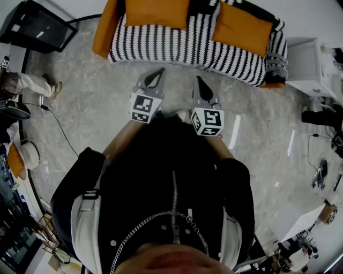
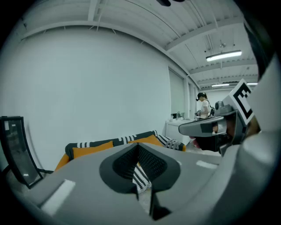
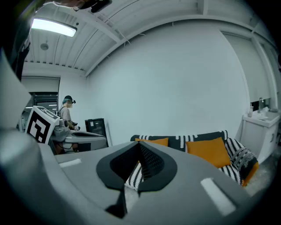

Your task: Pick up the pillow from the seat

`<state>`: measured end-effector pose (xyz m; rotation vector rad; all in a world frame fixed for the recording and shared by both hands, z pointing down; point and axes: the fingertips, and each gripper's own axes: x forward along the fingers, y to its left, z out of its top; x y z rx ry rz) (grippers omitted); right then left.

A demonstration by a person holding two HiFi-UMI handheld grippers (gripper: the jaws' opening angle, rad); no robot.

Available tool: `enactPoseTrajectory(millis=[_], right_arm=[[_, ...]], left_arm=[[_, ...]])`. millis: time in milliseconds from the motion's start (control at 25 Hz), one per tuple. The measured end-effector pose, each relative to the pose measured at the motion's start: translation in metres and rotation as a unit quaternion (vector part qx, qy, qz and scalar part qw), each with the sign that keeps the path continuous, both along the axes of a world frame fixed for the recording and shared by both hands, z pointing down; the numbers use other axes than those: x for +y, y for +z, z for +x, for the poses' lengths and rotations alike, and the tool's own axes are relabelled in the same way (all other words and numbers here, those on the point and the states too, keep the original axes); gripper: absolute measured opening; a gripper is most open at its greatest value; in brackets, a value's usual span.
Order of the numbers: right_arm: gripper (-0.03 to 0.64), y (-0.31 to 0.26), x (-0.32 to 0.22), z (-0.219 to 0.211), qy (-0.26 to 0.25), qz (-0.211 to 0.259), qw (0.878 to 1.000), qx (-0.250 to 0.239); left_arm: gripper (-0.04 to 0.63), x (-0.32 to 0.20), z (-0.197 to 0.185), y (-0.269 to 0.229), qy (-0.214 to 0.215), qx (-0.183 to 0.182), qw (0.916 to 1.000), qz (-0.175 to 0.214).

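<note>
Two orange pillows (image 1: 155,12) (image 1: 242,28) lean on the back of a black-and-white striped sofa (image 1: 187,45) at the top of the head view. My left gripper (image 1: 159,71) and right gripper (image 1: 198,81) are held side by side over the floor, short of the sofa's front edge, pointing at it. Both are shut with nothing between the jaws. The right gripper view looks past the right gripper (image 3: 140,146) to the nearer pillow (image 3: 211,150) and the farther one (image 3: 154,141). In the left gripper view, the left gripper (image 2: 138,146) points at the sofa (image 2: 131,139).
A black framed screen (image 1: 40,27) stands at the far left and a white cabinet (image 1: 308,61) right of the sofa. Cables (image 1: 59,126) run over the grey marble floor. Another person stands by a counter (image 2: 203,106).
</note>
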<state>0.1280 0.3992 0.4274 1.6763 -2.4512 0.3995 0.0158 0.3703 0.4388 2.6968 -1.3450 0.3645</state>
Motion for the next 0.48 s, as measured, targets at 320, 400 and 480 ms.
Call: enactPoseTrajectory(millis=[320, 400, 480], right_arm=[[0.002, 0.003, 0.004, 0.018, 0.015, -0.002, 1.0, -0.025], [0.002, 0.004, 0.005, 0.019, 0.012, -0.005, 0.999, -0.033], [0.002, 0.006, 0.005, 0.02, 0.009, -0.011, 0.999, -0.034]], left_arm=[[0.009, -0.001, 0.014, 0.005, 0.01, 0.002, 0.9999, -0.009], [0.009, 0.0, 0.017, 0.007, 0.014, 0.001, 0.9998, -0.011], [0.009, 0.0, 0.02, 0.007, 0.017, -0.001, 0.9998, -0.01]])
